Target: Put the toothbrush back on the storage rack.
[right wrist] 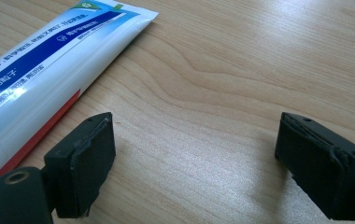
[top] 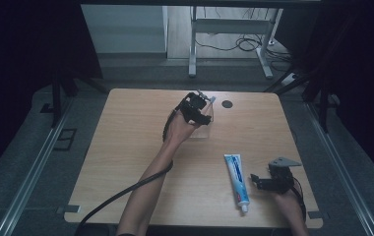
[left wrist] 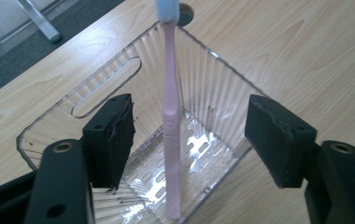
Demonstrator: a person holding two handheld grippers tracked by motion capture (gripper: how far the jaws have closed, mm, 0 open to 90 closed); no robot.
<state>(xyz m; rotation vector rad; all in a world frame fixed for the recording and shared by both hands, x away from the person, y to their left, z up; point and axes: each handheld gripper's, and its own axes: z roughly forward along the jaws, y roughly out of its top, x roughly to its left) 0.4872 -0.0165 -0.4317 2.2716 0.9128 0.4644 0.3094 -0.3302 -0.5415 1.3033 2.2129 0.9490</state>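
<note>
From the high view, my left tool (top: 201,109) hangs over a clear plastic bin (top: 205,129) at the far middle of the wooden table (top: 126,162), with the pale head of a toothbrush (top: 210,100) poking out just beyond it. My right tool (top: 259,181) sits low at the near right edge, and a white-and-blue toothpaste tube (top: 236,182) lies flat just to its left, cap toward me. A small dark round hole (top: 227,103) marks the table a little to the right of the left tool.

In the left gripper view, my left tool (left wrist: 189,140) stands open, its pads clear of the pink toothbrush (left wrist: 171,126) that stands upright between them. The brush's foot rests on the slotted floor of the ribbed clear bin (left wrist: 213,84) below the tool, and its bristled head leans at the far corner of the rim. A long handle slot is cut in the bin wall left of the tool.

In the right gripper view, my right tool (right wrist: 194,163) is open with nothing but bare table (right wrist: 241,65) between its pads. The toothpaste tube (right wrist: 49,60) lies just off the left pad, not touching it that I can make out. Its blue band carries white Chinese characters, too slanted for me to read surely, above a red stripe along the lower edge and a green-and-blue patch near the crimped end.
</note>
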